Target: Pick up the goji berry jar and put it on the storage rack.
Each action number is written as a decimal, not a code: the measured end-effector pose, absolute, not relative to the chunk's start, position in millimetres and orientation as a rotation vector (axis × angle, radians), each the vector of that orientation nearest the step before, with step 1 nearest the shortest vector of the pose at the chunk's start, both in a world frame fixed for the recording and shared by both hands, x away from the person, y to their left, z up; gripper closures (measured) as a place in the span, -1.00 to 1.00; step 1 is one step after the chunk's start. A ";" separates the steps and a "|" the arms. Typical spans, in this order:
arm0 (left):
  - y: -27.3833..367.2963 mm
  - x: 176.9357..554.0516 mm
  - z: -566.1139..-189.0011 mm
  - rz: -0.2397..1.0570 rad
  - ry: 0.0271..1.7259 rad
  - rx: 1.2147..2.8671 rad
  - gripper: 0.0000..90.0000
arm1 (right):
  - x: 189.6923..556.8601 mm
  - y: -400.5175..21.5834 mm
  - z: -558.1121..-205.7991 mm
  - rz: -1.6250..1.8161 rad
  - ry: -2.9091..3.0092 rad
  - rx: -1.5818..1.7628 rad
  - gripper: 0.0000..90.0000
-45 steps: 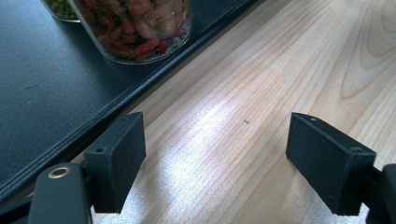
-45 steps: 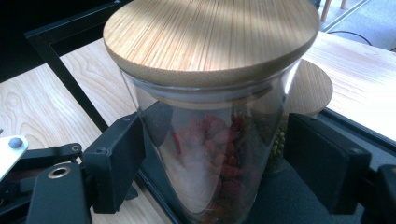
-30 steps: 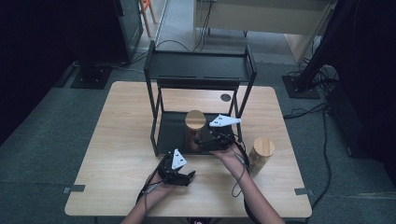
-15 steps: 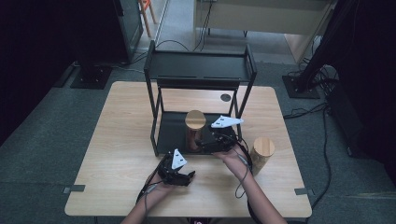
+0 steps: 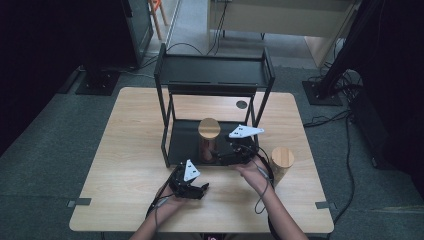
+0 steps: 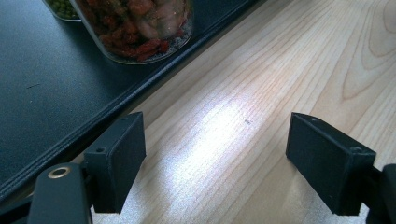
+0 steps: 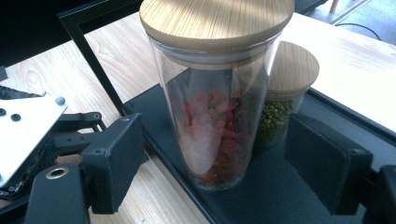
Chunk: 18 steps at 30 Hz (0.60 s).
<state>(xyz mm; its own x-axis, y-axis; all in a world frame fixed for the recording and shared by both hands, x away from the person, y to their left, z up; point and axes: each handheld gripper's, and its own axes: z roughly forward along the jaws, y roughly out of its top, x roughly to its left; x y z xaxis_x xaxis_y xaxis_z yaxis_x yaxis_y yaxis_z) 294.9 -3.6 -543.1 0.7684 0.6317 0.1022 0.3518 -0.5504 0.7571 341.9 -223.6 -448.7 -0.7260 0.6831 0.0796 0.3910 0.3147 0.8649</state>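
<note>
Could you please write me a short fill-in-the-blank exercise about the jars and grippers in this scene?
1. The tall jar holding red dried fruit has a ____ lid.
2. That jar stands on the rack's bottom shelf, whose colour is ____.
3. The shorter jar behind it holds small ____ beans.
4. The left gripper hovers over the wooden table with its jaws ____.

Missing words: wooden; black; green; open

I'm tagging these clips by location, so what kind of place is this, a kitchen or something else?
Probably a lab or recording room, not a kitchen: a lone wooden table on grey carpet, cables trailing across the floor, and a black rack staged with glass jars.
</note>
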 end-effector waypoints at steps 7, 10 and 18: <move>-3.6 294.8 -543.1 0.474 0.730 2.200 -0.55 | 339.8 -223.6 -446.6 1.359 2.292 0.961 -0.56; -3.6 295.0 -543.1 0.472 0.731 2.200 -0.55 | 338.6 -224.2 -445.1 1.348 2.297 0.951 -0.56; -3.6 295.1 -543.1 0.471 0.732 2.199 -0.55 | 337.7 -227.8 -441.8 1.346 2.301 0.948 -0.56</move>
<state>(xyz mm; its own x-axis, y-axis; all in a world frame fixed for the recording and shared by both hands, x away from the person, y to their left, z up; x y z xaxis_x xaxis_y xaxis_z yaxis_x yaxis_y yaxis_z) 295.1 -3.6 -543.1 0.7678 0.6328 0.1003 0.3535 -0.5490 0.7574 337.7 -227.8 -441.8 -0.7325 0.6780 0.0613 0.3857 0.3392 0.8580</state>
